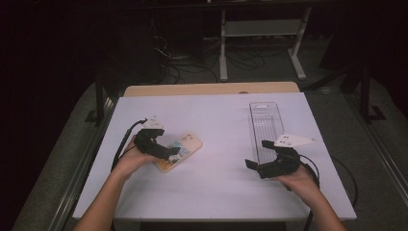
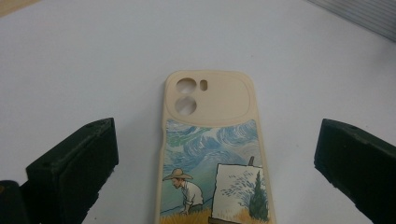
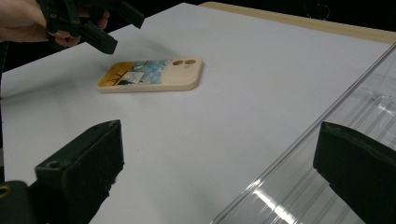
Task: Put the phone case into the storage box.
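- Two pairs of black jaws, both standing wide apart with nothing held between them.
- Left gripper [image 1: 169, 153]: jaws spread to either side of the phone case [image 2: 212, 154] in the left gripper view, not touching it; the case's near end lies between them, its camera end pointing away.
- Phone case: cream-coloured, lying flat and face down on the bench [image 1: 216, 115], left of centre. Back shows a painted scene: a figure in a straw hat, an easel, swirling blue sky, yellow field. Two round camera cut-outs sit in a raised panel at the far end.
- Left hand [image 1: 132, 161]: grips the left gripper from below-left; a cable trails from it toward the bench's left edge.
- Right gripper [image 1: 260, 156]: jaws open over the near end of the clear plastic tray [image 1: 264, 125]; in the right gripper view one jaw sits over bare bench, the other over the tray's ribbed floor.
- Clear plastic tray: long, narrow, transparent, lying lengthwise on the right half of the bench, well apart from the phone case.
- Right hand [image 1: 300, 180]: holds the right gripper near the bench's front right.
- Bench: white top with a wooden strip along its far edge.
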`<state>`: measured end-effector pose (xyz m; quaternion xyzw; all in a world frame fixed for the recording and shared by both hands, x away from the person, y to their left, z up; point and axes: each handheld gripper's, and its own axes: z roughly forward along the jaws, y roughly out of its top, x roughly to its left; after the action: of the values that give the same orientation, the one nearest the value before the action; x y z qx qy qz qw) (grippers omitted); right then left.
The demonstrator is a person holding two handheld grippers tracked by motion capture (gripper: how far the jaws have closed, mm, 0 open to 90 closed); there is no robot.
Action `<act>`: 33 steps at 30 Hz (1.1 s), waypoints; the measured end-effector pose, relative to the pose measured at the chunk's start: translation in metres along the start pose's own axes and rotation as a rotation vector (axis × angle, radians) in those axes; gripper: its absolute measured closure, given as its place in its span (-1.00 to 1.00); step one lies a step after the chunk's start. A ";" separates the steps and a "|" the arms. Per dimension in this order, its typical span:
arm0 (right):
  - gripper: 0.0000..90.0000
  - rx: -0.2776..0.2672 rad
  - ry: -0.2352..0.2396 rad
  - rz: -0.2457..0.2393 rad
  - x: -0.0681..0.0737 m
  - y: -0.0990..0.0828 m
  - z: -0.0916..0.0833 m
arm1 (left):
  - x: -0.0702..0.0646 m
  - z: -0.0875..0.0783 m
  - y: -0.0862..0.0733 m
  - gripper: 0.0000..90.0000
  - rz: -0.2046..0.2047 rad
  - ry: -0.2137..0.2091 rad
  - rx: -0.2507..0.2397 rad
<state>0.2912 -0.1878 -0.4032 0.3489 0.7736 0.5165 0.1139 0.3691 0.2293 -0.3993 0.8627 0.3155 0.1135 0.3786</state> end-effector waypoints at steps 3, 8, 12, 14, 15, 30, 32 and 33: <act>-0.97 0.000 0.001 -0.001 0.000 0.000 0.000 | 0.000 0.003 -0.002 -1.00 -0.001 -0.001 0.002; -0.97 0.001 0.000 0.000 0.000 0.000 0.000 | 0.000 0.008 -0.005 -1.00 0.003 0.002 0.018; -0.97 0.001 0.000 -0.002 0.000 0.000 0.000 | -0.001 0.014 -0.008 -1.00 0.001 0.003 0.037; -0.97 0.002 0.000 -0.001 0.000 0.000 0.000 | -0.003 0.018 -0.011 -1.00 -0.007 0.006 0.040; -0.97 0.002 0.000 -0.001 0.000 0.000 0.000 | -0.003 0.019 -0.011 -1.00 -0.005 0.007 0.043; -0.97 0.005 -0.002 -0.003 0.001 0.000 0.000 | -0.002 0.033 -0.019 -1.00 0.011 0.032 0.089; -0.97 0.005 -0.003 -0.003 0.001 0.000 0.001 | -0.002 0.034 -0.020 -1.00 0.024 0.036 0.094; -0.97 0.005 -0.003 -0.002 0.001 0.000 0.001 | -0.002 0.035 -0.020 -1.00 0.022 0.030 0.095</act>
<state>0.2909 -0.1869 -0.4033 0.3489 0.7752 0.5140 0.1146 0.3735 0.2183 -0.4376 0.8812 0.3168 0.1157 0.3314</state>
